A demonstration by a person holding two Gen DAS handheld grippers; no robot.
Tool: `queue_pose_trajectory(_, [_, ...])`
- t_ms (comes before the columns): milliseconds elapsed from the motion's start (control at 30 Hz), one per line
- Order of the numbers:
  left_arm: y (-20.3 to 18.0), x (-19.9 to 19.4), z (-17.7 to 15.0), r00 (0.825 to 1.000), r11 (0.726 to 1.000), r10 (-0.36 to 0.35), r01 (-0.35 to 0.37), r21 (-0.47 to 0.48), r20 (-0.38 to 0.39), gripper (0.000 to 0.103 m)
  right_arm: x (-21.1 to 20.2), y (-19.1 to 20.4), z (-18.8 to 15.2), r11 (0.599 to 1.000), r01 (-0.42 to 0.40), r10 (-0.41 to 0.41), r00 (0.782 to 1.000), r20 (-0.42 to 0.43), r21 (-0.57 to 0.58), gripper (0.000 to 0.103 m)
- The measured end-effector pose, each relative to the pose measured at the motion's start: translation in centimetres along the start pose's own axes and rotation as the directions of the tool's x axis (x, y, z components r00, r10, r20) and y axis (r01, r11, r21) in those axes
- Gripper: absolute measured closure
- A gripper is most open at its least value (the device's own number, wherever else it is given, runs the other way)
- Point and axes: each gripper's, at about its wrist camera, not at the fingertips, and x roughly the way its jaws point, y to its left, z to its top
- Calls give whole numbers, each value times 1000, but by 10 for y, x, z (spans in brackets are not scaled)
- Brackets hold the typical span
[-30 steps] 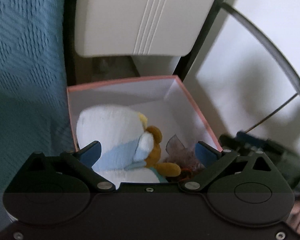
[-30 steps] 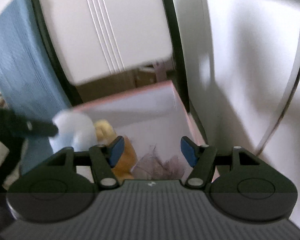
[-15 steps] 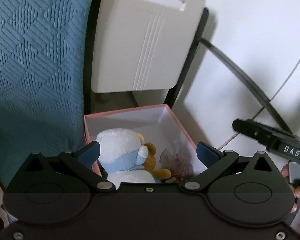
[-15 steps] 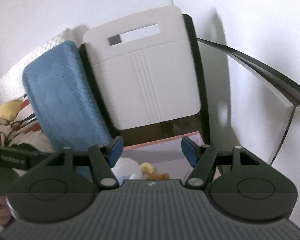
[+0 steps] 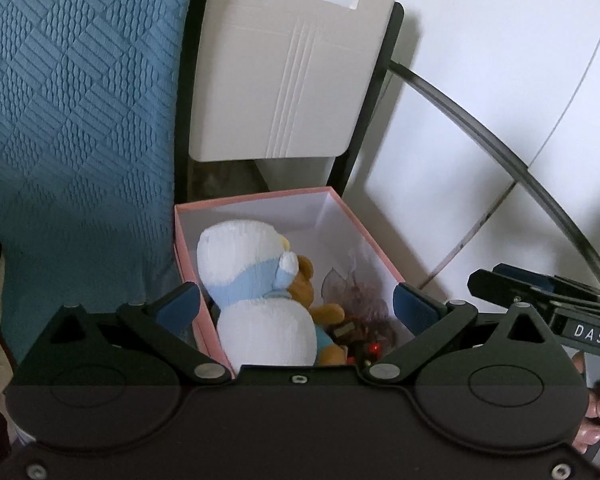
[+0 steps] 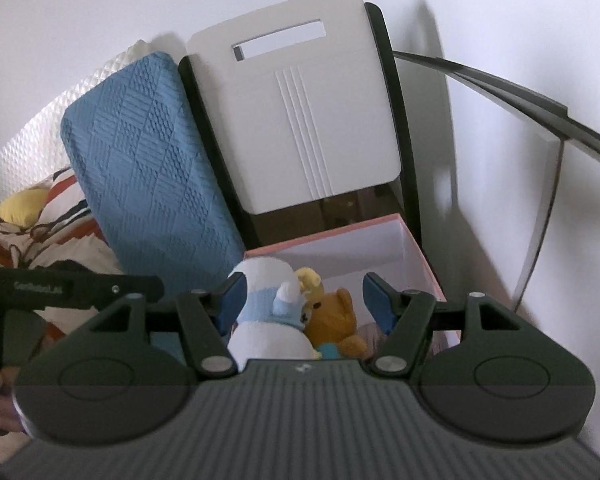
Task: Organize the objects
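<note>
Beyond the left gripper's (image 5: 296,304) blue fingertips (image 5: 178,304), a pink box (image 5: 364,236) sits open on the floor, its white inside showing. Those fingers stand wide apart with nothing pressed between them; the box and its load lie past them and lower down. A white plush (image 5: 256,288) with a pale blue band fills the near left part of the box, just behind the left fingertip. Tucked against its right side is a brown bear (image 5: 306,292), and right of the bear, close to the right fingertip, lies a dark crinkled bundle (image 5: 360,300) with small red bits; what it is cannot be told.

Past the far wall of the box a white chair back (image 5: 288,76) on a black frame rises, with a blue quilted cushion (image 5: 72,112) to the left of the fingers and a white wall to the right. At the right edge the right gripper (image 5: 540,300) shows side-on, held by a hand (image 5: 592,420).

From the right wrist view, the right gripper (image 6: 304,300) also has its fingers spread, gripping nothing. Between and beyond them sit the white plush (image 6: 268,320) and the bear (image 6: 336,316) in the box (image 6: 424,256), which lies slightly right of the fingers. Left of them, the left gripper (image 6: 100,286) reaches in, above patterned bedding (image 6: 40,220).
</note>
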Motion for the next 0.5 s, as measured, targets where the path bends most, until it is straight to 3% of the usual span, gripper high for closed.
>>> queue_pose_trajectory(400, [2,-16,-51,999,1000,6,-7,28,41,0,-11,16,-46,1000,-4,4,999,-37,3,37])
queue_pose_trajectory(500, [-5,-26,-62,998,996,19,-25,85,67,0,-13,20,-56,1000,11,-11,999,-43,3,37])
